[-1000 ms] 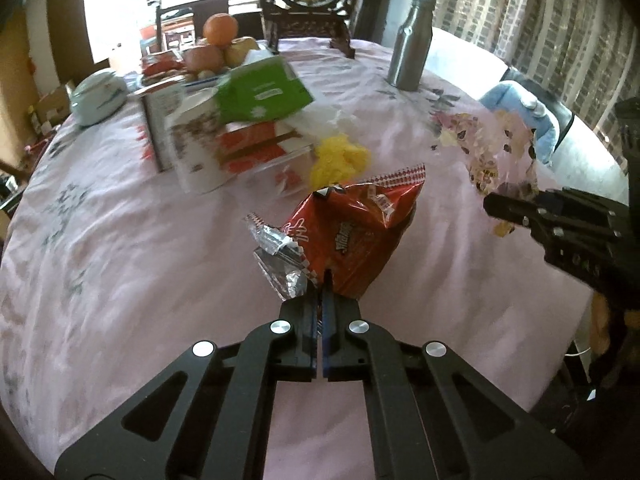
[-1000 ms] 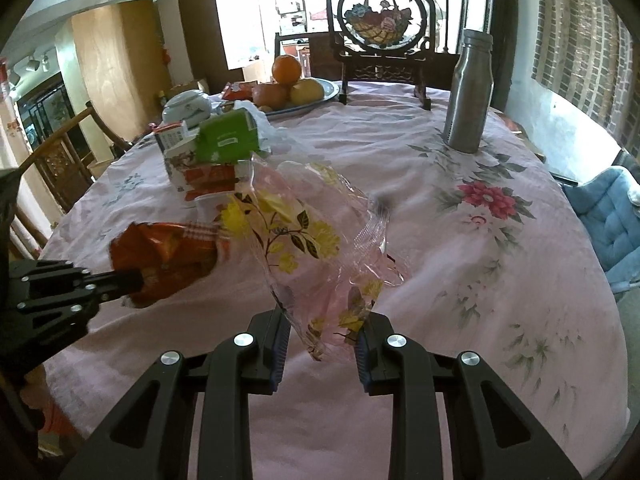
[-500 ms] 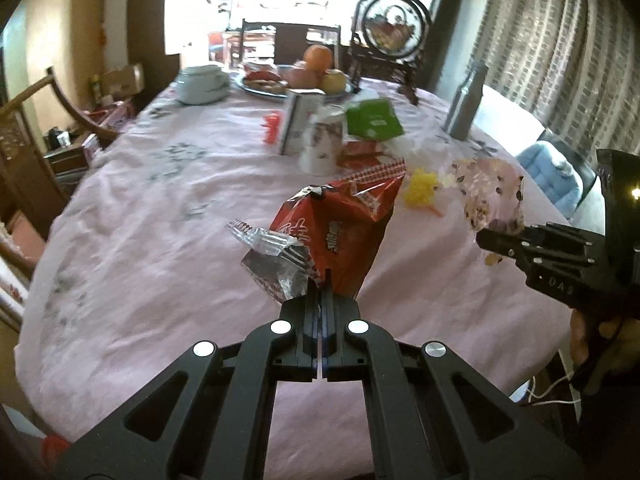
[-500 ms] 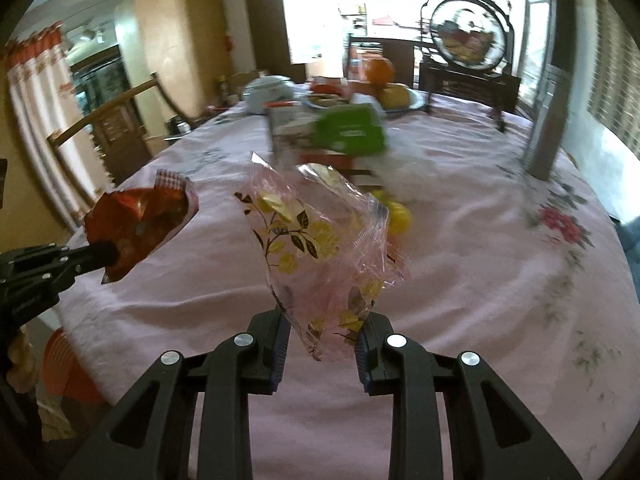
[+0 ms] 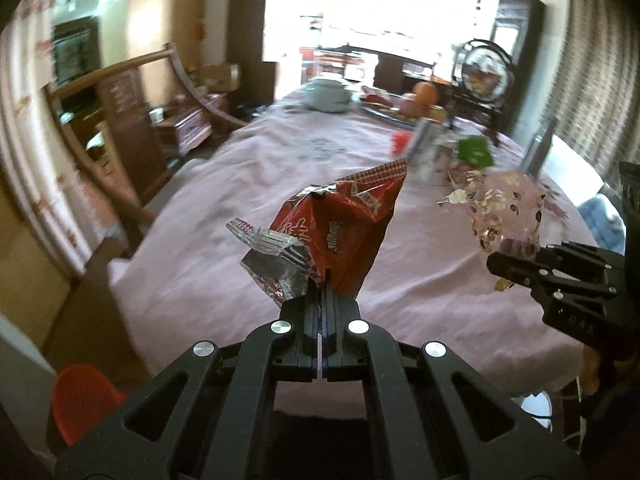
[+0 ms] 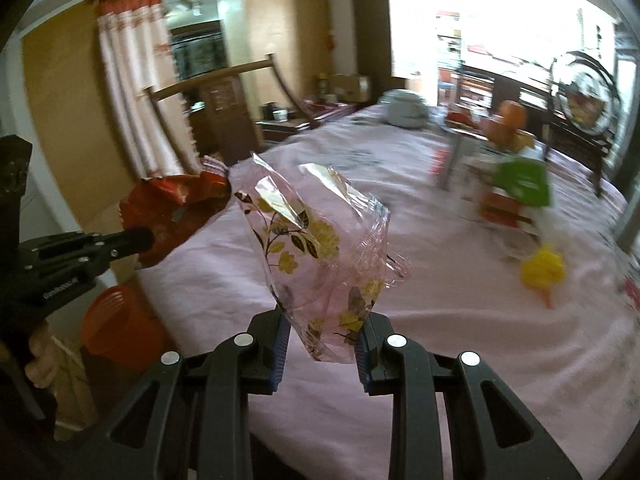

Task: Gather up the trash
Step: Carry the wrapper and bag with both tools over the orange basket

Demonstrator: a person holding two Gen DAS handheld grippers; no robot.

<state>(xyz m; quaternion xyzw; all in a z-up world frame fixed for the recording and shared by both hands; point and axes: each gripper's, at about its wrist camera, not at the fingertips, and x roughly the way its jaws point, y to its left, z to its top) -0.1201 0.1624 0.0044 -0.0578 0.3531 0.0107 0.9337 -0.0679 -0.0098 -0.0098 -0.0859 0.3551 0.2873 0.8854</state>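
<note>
My left gripper (image 5: 320,304) is shut on a red snack bag (image 5: 340,224) with a silver torn flap, held up over the near edge of the pink-clothed table (image 5: 248,200). The right gripper (image 6: 322,334) is shut on a clear crumpled bag printed with yellow flowers (image 6: 316,248), also lifted above the cloth. Each view shows the other tool: the flowered bag (image 5: 504,216) at the right of the left wrist view, the red bag (image 6: 172,208) at the left of the right wrist view. An orange bin (image 6: 116,328) stands on the floor below the table edge.
Further back on the table are a yellow scrap (image 6: 542,270), a green packet on a pile of boxes (image 6: 520,184), a fruit plate (image 5: 420,100), a covered white bowl (image 5: 326,92) and a metal bottle (image 5: 536,148). A wooden chair (image 5: 132,100) stands left. The orange bin (image 5: 80,400) shows bottom left.
Both grippers swung left along the table edge with their bags and rolled. The wooden chair, curtain and orange bin came into view; the table clutter slid to the right.
</note>
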